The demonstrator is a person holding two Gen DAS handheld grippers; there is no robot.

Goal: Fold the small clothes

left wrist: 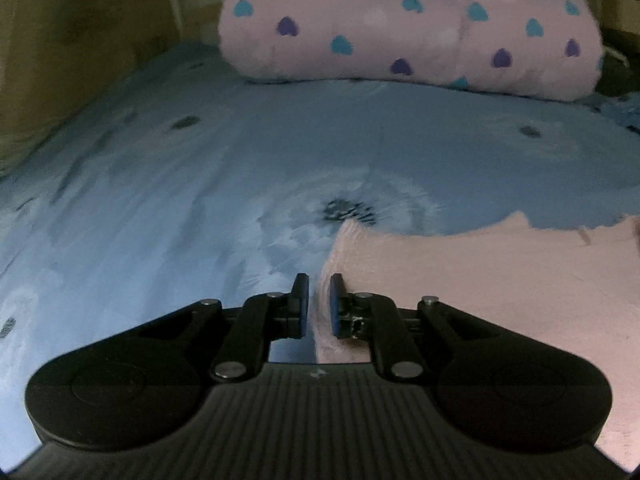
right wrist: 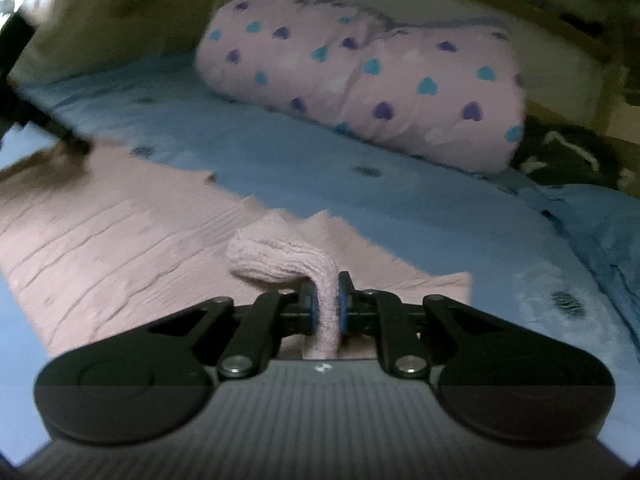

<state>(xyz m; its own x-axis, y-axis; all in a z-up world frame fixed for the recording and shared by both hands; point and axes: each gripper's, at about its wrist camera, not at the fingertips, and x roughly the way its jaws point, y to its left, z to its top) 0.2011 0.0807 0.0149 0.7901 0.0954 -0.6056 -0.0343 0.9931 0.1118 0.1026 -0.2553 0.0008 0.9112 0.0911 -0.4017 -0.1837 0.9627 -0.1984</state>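
Note:
A pale pink knitted garment (right wrist: 120,232) lies spread flat on the blue bed sheet (left wrist: 200,160). In the left wrist view the garment (left wrist: 480,280) fills the lower right. Its left edge runs up between the narrow jaws of my left gripper (left wrist: 320,304), which is shut on that edge. My right gripper (right wrist: 325,300) is shut on a bunched fold of the same garment. The fold bulges up in a soft lump (right wrist: 276,248) just beyond the pads. At the garment's far left corner in the right wrist view sits a dark blurred shape (right wrist: 72,144), which looks like the other gripper.
A bulky pink blanket with blue and purple hearts (left wrist: 400,28) (right wrist: 360,80) lies across the back of the bed. A dark bundle with white cords (right wrist: 560,152) sits at the right of it. A wall or headboard (left wrist: 80,40) borders the bed on the left.

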